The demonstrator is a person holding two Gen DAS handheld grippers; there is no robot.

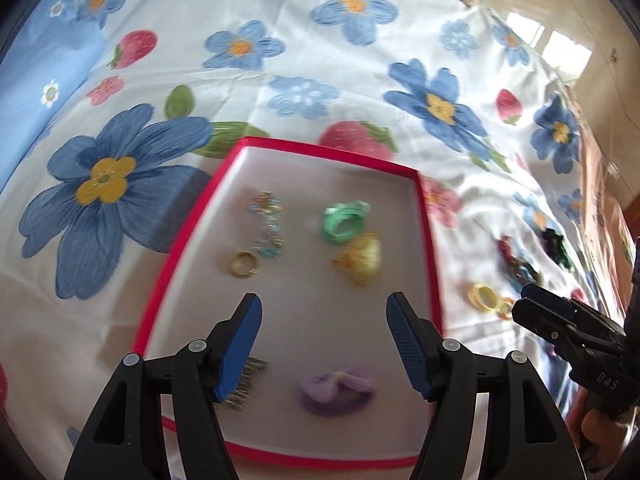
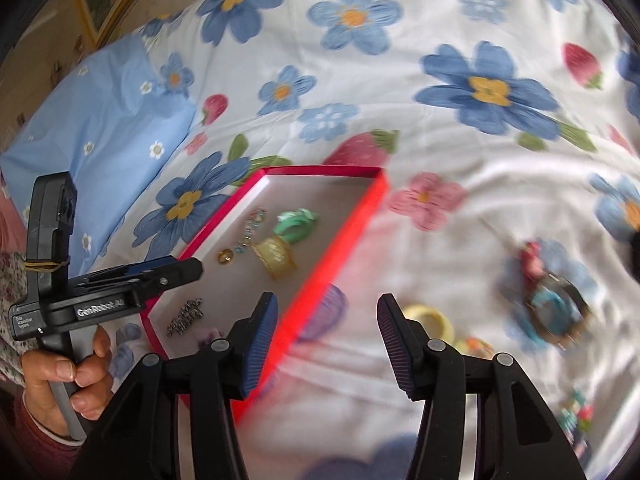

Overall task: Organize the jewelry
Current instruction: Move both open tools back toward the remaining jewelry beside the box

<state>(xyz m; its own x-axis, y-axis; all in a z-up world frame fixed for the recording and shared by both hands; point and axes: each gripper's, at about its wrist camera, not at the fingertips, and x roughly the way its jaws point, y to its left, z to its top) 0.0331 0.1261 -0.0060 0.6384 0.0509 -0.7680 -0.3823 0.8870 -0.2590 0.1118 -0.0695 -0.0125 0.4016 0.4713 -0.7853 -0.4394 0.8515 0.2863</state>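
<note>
While the left gripper [image 1: 324, 312] hangs wide and empty over the red-rimmed tray [image 1: 424, 216] holding the gold ring [image 1: 244, 264], green bangles [image 1: 344, 220] and purple bow [image 1: 336, 394], loose pieces lie on the floral bedsheet [image 2: 400, 92]. Rightward, the right gripper [image 2: 328, 316], also parted and empty, is near the yellow bangle [image 2: 430, 318]; soft cloth could bunch into a pinch, or the bangle roll away.

Low in the frame, the left tool [image 1: 324, 320] hangs with jaws apart and empty over a red-rimmed tray [image 1: 426, 216] on a flowered bedsheet [image 1: 280, 20]. Inside lie a gold ring [image 1: 244, 264], a green bangle [image 1: 344, 220] and a purple bow [image 1: 336, 394].
</note>
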